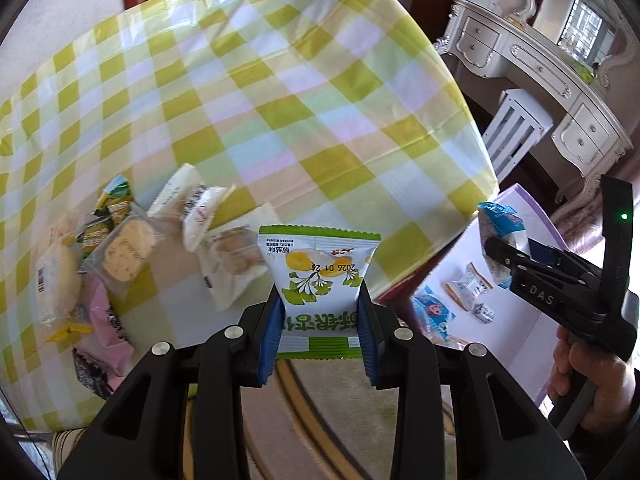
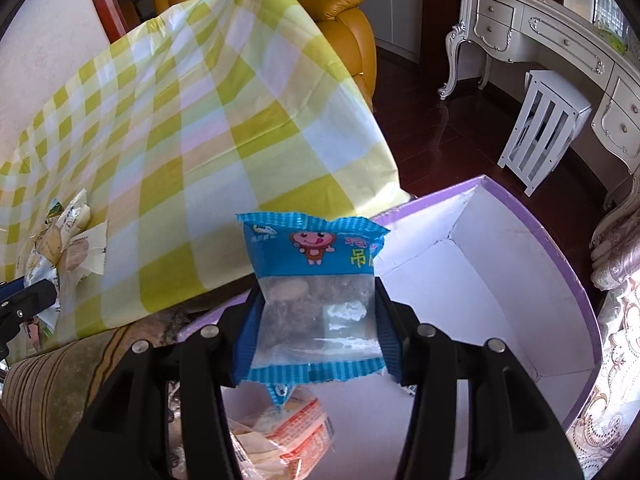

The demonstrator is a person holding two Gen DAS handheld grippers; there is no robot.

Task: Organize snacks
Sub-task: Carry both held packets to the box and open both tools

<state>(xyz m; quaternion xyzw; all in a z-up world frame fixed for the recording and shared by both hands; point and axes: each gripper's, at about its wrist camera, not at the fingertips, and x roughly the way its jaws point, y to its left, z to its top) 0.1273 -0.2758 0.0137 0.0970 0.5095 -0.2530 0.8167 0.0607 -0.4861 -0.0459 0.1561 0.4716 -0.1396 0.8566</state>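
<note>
The left gripper has its fingers clamped on a green and white snack packet, which stands up between the blue pads over the near edge of the desk, its printed date upside down. The desk wears a yellow-green checked cloth. At about nine o'clock from that packet a heap of loose snacks lies on the cloth: pale round cakes in clear wrappers, small green sachets, a pink packet and a dark one. At three o'clock, off the desk's edge, the right gripper shows in the left wrist view, held by a hand

In the right wrist view the right gripper has its fingers squeezed onto a blue packet with a cartoon monkey and a clear window. It hangs above a white box with a purple rim, beside the desk's corner. Inside the box, at six o'clock below the blue packet, lies an orange and white wrapped snack. More wrapped snacks show on the box floor in the left wrist view. A white dresser stands at one o'clock
</note>
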